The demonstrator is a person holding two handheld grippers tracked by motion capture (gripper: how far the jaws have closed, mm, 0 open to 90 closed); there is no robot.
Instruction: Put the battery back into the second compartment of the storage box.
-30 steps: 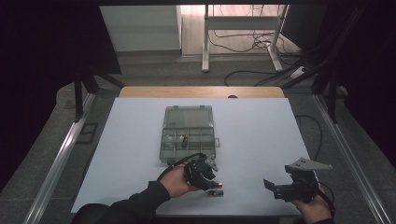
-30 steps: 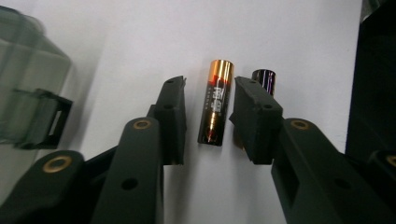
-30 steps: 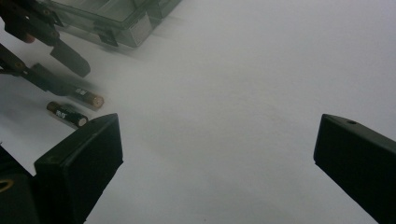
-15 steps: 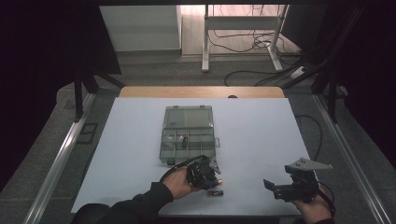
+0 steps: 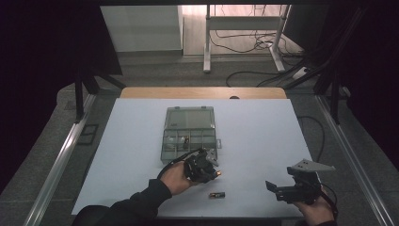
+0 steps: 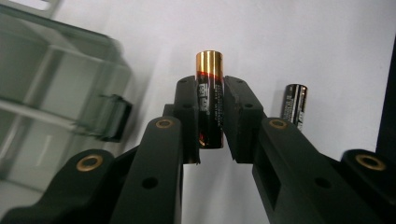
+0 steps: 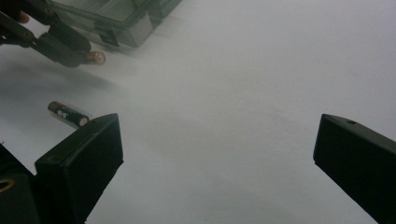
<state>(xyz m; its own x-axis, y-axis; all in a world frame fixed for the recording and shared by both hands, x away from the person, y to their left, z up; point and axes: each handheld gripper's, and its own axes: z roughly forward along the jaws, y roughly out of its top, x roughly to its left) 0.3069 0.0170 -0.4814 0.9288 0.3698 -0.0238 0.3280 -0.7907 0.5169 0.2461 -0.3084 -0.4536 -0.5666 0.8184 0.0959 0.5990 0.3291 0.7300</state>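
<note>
Left gripper view: tongs level, clamped on battery.

- Two batteries are showing: one battery sitting between the left tool's pads, a second battery lying at 5 o'clock from it.
- One clear compartment box is resting on one table.
- Two tools are showing: left and right tool.

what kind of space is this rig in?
Probably a lab or data-collection workspace: a white table ringed by metal rails, loose cables on the floor, and a person sorting batteries with a handheld black left gripper beside a clear plastic compartment box.
</note>
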